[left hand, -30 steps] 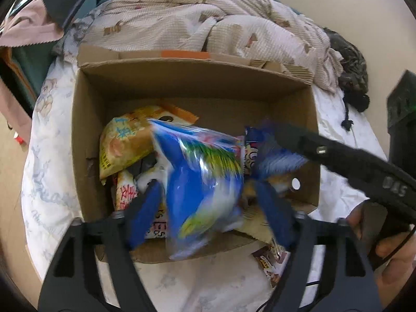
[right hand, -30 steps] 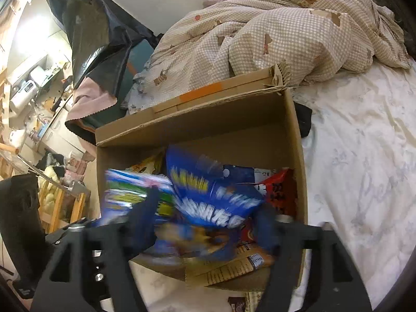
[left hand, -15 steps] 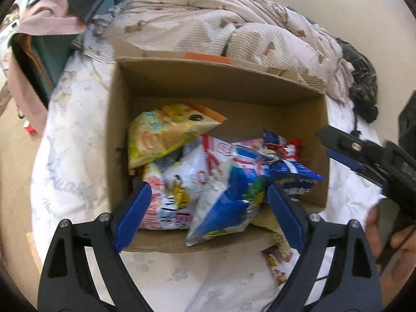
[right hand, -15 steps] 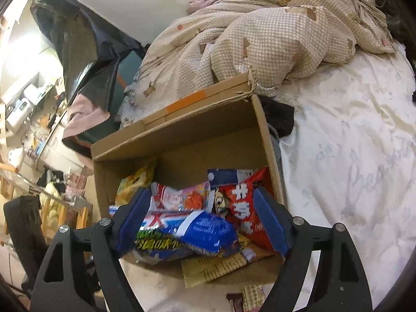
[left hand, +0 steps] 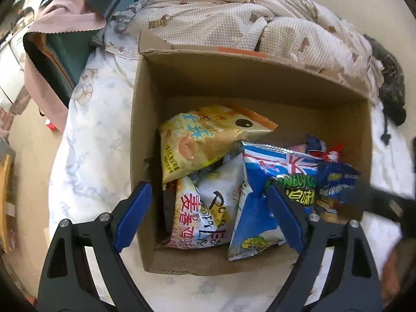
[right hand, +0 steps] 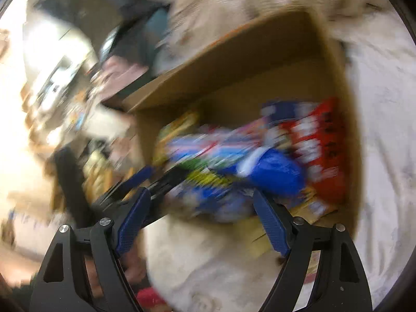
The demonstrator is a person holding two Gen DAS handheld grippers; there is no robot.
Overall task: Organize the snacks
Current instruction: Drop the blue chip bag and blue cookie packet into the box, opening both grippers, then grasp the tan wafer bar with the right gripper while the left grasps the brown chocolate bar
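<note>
Cardboard box [left hand: 197, 262] on bed [left hand: 85, 135], open top for loading | snack bags [left hand: 215, 140] piled loose inside | left gripper [left hand: 208, 215] jaws spread, empty, above box | right gripper [right hand: 200, 221] jaws spread, empty; view blurred.

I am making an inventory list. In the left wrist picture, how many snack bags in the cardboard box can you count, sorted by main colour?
Yellow bag: 1
White bag with red writing: 1
Blue and white bag: 1
Dark blue bag: 1
Total: 4 clearly visible in the cardboard box; others lie partly hidden.
</note>
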